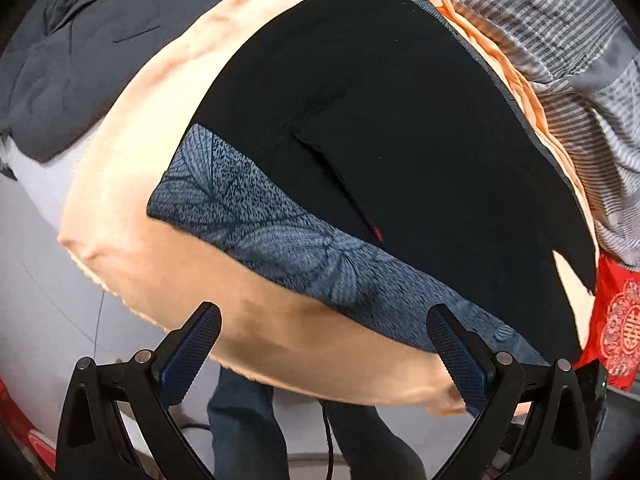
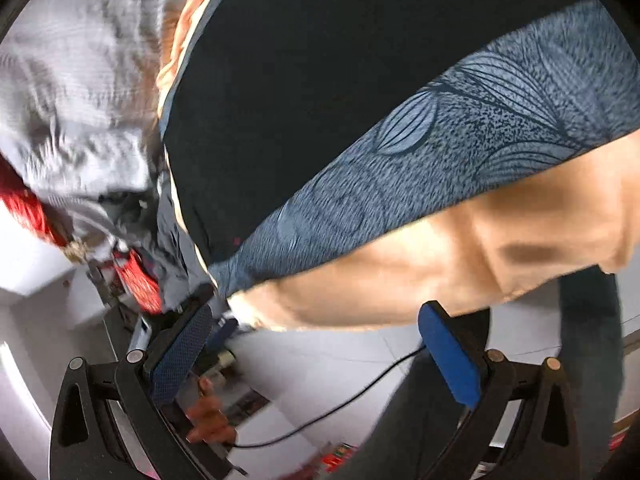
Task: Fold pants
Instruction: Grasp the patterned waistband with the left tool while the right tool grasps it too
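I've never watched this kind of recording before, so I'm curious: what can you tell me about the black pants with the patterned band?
The pants are black, soft-looking fabric with a blue-grey band printed with leaf-like line patterns along the near edge. They lie spread fairly flat on a peach-coloured cloth, with one fold or seam running diagonally across the black area. Both the left gripper and right gripper are open, holding nothing.

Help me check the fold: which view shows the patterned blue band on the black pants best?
The left wrist view: the patterned band runs sharp and nearly whole along the black pants. The right wrist view shows the band closer but motion-blurred and cut off at the frame edge.
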